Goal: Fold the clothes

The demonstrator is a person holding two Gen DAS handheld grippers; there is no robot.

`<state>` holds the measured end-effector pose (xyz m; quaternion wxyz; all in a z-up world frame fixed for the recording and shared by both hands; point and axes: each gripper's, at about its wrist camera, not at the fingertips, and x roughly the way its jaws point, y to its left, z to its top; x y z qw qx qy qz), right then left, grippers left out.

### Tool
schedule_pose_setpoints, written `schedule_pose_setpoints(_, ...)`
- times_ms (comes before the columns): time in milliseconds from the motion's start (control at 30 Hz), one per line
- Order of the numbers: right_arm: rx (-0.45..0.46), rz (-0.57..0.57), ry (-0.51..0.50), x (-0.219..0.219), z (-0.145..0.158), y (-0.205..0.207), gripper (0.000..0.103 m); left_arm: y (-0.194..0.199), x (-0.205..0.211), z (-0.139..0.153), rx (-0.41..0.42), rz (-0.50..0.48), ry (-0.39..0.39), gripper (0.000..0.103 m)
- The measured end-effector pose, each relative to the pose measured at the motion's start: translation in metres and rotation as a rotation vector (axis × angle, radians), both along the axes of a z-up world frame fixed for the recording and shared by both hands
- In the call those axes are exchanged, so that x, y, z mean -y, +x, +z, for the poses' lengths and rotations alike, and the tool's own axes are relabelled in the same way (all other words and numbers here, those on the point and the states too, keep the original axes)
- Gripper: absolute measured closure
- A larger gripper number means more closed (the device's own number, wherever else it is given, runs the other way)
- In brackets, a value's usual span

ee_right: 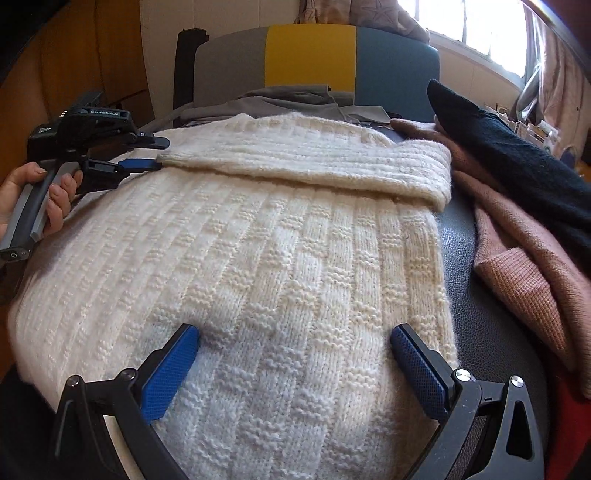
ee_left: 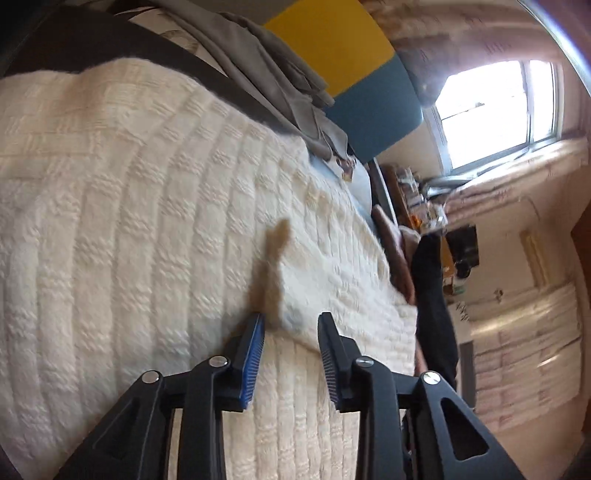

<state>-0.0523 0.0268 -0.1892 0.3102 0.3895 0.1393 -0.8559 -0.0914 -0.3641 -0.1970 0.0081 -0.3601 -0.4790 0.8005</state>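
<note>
A: On the dark leather-like surface (ee_right: 480, 295), what lies there?
B: A cream chunky-knit sweater (ee_right: 277, 258), one part folded across its top; pink (ee_right: 517, 266) and black knitwear (ee_right: 517, 155) at three o'clock.
A: Grippers?
B: The right gripper (ee_right: 295, 347) gapes wide over it; the left gripper (ee_right: 147, 153), at ten o'clock, stands apart at that folded cuff.
A: Room?
B: Bright window (ee_right: 476, 33) at one o'clock.

Sweater (ee_right: 280, 258) left of garment pile (ee_right: 517, 206)
</note>
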Motion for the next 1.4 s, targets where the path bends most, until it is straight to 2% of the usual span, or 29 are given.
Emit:
schedule_pose_setpoints(100, 0.006, -0.005, 0.006, 0.002, 0.001, 0.001, 0.0, -0.016, 0.007, 0.005, -0.018, -0.013, -0.002, 0.069)
schedule_pose_setpoints(267, 0.008, -0.006, 0.005, 0.003, 0.001, 0.0, 0.0, -0.058, -0.003, -0.001, 0.018, -0.098, 0.029, 0.068)
schedule_pose_setpoints(333, 0.011, -0.005, 0.003, 0.003, 0.001, -0.001, 0.0, -0.068, -0.011, 0.006, 0.013, -0.137, 0.008, 0.068)
schedule_pose_setpoints(400, 0.015, -0.004, 0.005, 0.004, 0.002, 0.001, 0.0, -0.078, -0.023, 0.017, 0.021, -0.184, -0.026, 0.091)
schedule_pose_setpoints(467, 0.027, 0.001, 0.019, 0.007, 0.004, -0.003, 0.0, -0.083, -0.031, 0.033, 0.013, -0.184, -0.057, 0.094)
schedule_pose_setpoints(567, 0.069, 0.0, -0.003, 0.007, 0.016, -0.009, 0.0, -0.08, -0.024, 0.07, -0.092, -0.148, -0.039, 0.094)
schedule_pose_setpoints(633, 0.084, -0.014, -0.114, -0.002, 0.033, -0.016, 0.0, -0.075, -0.018, 0.098, -0.165, -0.135, -0.041, 0.094)
schedule_pose_setpoints(700, 0.125, -0.052, -0.289, -0.018, 0.052, -0.028, 0.0, -0.071, -0.014, 0.125, -0.219, -0.136, -0.061, 0.094)
schedule_pose_setpoints(767, 0.212, -0.092, -0.481, -0.032, 0.062, -0.046, 0.0, -0.065, -0.011, 0.146, -0.255, -0.136, -0.086, 0.094)
schedule_pose_setpoints(900, 0.469, -0.177, -0.828, -0.048, 0.051, -0.084, 0.0, -0.033, 0.008, 0.169, -0.306, -0.125, -0.118, 0.094)
schedule_pose_setpoints(1033, 0.638, -0.301, -1.04, -0.047, 0.024, -0.123, 0.0, -0.01, 0.024, 0.161, -0.291, -0.1, -0.134, 0.094)
schedule_pose_setpoints(1200, 0.693, -0.376, -1.033, -0.023, 0.006, -0.155, 0.0, 0.007, 0.047, 0.135, -0.23, -0.05, -0.128, 0.094)
schedule_pose_setpoints(1333, 0.69, -0.427, -0.973, -0.006, 0.001, -0.173, 0.0, 0.01, 0.058, 0.116, -0.186, -0.05, -0.125, 0.094)
schedule_pose_setpoints(1400, 0.66, -0.453, -0.903, 0.004, 0.002, -0.181, 0.0, 0.01, 0.063, 0.109, -0.174, -0.052, -0.122, 0.094)
